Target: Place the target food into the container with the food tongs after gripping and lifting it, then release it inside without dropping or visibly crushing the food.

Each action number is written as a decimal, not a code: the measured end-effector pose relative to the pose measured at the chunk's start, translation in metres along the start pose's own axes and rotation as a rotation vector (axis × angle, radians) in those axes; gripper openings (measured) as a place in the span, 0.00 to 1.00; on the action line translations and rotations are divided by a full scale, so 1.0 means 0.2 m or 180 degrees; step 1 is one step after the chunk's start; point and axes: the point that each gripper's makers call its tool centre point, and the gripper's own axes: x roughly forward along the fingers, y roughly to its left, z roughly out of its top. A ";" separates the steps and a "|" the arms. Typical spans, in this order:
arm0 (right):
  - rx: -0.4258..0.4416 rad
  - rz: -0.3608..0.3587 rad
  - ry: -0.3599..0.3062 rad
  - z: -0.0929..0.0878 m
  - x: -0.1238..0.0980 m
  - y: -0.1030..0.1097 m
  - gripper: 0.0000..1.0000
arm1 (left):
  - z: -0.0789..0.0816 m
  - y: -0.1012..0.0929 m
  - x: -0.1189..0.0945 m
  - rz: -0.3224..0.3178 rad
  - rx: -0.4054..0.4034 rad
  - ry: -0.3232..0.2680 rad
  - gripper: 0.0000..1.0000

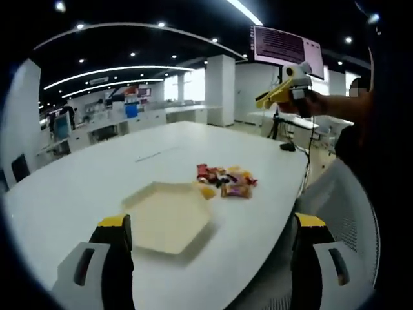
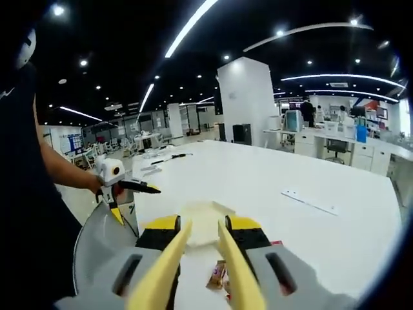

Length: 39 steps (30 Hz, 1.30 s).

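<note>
On the white table [image 1: 77, 187], a pile of wrapped snacks [image 1: 226, 181] lies just beside the flat, pale tray [image 1: 169, 218]. The left gripper [image 1: 213, 242] hangs over the near edge with its jaws wide apart and nothing between them; the tray is ahead of them, the snacks farther off. The right gripper [image 2: 203, 248] squeezes yellow tongs [image 2: 240, 278]. The tong tips [image 2: 204, 226] sit a little apart over the tray's near edge, above the snacks, not touching them.

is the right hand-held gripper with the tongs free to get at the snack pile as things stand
Probably yes. The right hand-held gripper holds yellow tongs open just above the snack pile, with nothing between them.
</note>
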 end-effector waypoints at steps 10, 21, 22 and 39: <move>0.0039 -0.0101 0.0083 -0.07 0.02 -0.03 0.25 | -0.11 0.06 -0.02 0.0133 -0.0047 -0.0012 1.00; 0.0071 -0.0203 0.0147 -0.13 0.04 -0.06 0.24 | -0.16 0.09 0.00 0.0265 -0.0092 -0.0026 1.00; 0.0074 -0.0205 0.0150 -0.14 0.05 -0.06 0.24 | -0.16 0.10 0.00 0.0278 -0.0097 -0.0019 0.99; -0.0025 -0.0113 0.0355 -0.32 0.18 -0.07 0.25 | -0.21 0.08 0.04 0.0226 -0.0079 0.0098 0.99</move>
